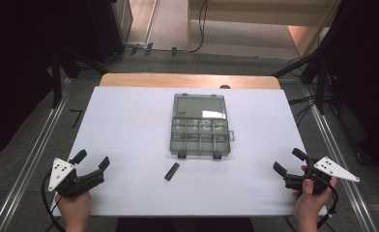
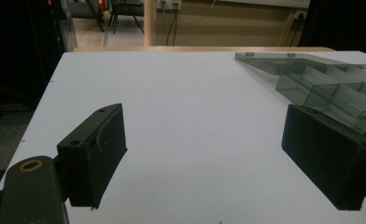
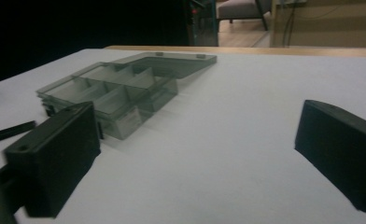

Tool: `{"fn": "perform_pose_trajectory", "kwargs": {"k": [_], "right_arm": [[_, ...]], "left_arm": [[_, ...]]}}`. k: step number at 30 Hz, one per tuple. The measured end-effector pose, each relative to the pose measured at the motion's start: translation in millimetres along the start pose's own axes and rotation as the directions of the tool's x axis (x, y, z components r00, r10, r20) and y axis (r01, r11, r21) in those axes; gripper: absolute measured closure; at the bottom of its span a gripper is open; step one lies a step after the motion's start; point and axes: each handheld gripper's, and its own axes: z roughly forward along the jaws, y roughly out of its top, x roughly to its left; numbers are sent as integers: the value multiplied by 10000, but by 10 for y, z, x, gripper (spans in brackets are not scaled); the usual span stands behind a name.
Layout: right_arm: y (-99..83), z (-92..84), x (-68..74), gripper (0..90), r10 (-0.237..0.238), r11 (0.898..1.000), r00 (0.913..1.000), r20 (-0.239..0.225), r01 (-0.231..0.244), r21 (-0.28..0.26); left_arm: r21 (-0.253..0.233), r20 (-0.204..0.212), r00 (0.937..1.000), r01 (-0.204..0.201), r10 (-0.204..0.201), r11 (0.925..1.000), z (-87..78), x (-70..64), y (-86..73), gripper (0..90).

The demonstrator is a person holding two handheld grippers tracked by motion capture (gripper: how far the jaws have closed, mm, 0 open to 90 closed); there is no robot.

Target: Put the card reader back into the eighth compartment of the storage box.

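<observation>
My left gripper (image 1: 92,162) and right gripper (image 1: 288,163): black blocky jaws, grey triangular screw-dotted plates, black trailing cables.

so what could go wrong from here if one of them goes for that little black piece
1. The small black piece lies flat on the white table, so open jaws may push it along rather than pinch it.
2. It sits close in front of the open clear box; a reach from the left gripper or right gripper could knock the box and shift it.
3. The box looks light, so its raised lid could tip.
</observation>
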Motion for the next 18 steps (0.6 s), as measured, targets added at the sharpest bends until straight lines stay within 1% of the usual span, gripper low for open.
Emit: {"fn": "perform_pose_trajectory", "kwargs": {"k": [1, 2, 3, 6, 7, 8, 9, 10, 11, 12, 15, 18], "right_arm": [[0, 0, 0, 88, 0, 10000, 10000, 0, 0, 0], [30, -24, 31, 148, -54, 9998, 10000, -19, 53, -197], [50, -26, 48, 148, -56, 9998, 10000, -67, 54, -215], [109, -22, 108, 154, -61, 9999, 10000, 45, 62, -109], [130, -14, 128, 179, -120, 9999, 9999, 82, 120, -25], [151, -5, 154, 246, -112, 9999, 9998, 155, 112, 18], [171, 1, 176, 307, -147, 9999, 9998, 128, 147, 6], [188, 7, 193, 358, -194, 9998, 9997, -168, 193, -77], [188, 7, 193, 358, -194, 9998, 9997, -168, 193, -77], [240, 44, 249, 449, -253, 9996, 9986, -456, 259, 116], [302, 99, 360, 546, -667, 9969, 9973, -305, 678, 396], [358, 147, 443, 661, -1062, 9922, 9935, -410, 1086, 606]], "left_arm": [[0, 0, 10000, 0, 0, 10000, 0, 0, 0, 142], [1, -7, 10000, -11, 11, 10000, -2, -2, 0, 142], [1, -6, 10000, -20, 20, 10000, 0, -2, -1, 142], [68, 0, 10000, -76, 76, 9999, 9, -9, -1, 142], [103, -8, 9999, -127, 127, 9999, 13, -14, -1, 142], [130, -5, 9998, -180, 180, 9998, 16, -19, -1, 142], [144, -4, 9998, -215, 215, 9997, 19, -24, -1, 142], [157, -4, 9997, -243, 243, 9996, 22, -28, -2, 142], [157, -4, 9997, -243, 243, 9996, 22, -28, -2, 142], [203, -46, 9996, -286, 287, 9994, 21, -34, -2, 142], [212, -40, 9996, -284, 285, 9994, 21, -33, -2, 142], [202, -30, 9996, -278, 279, 9994, 22, -30, -2, 142]]}}
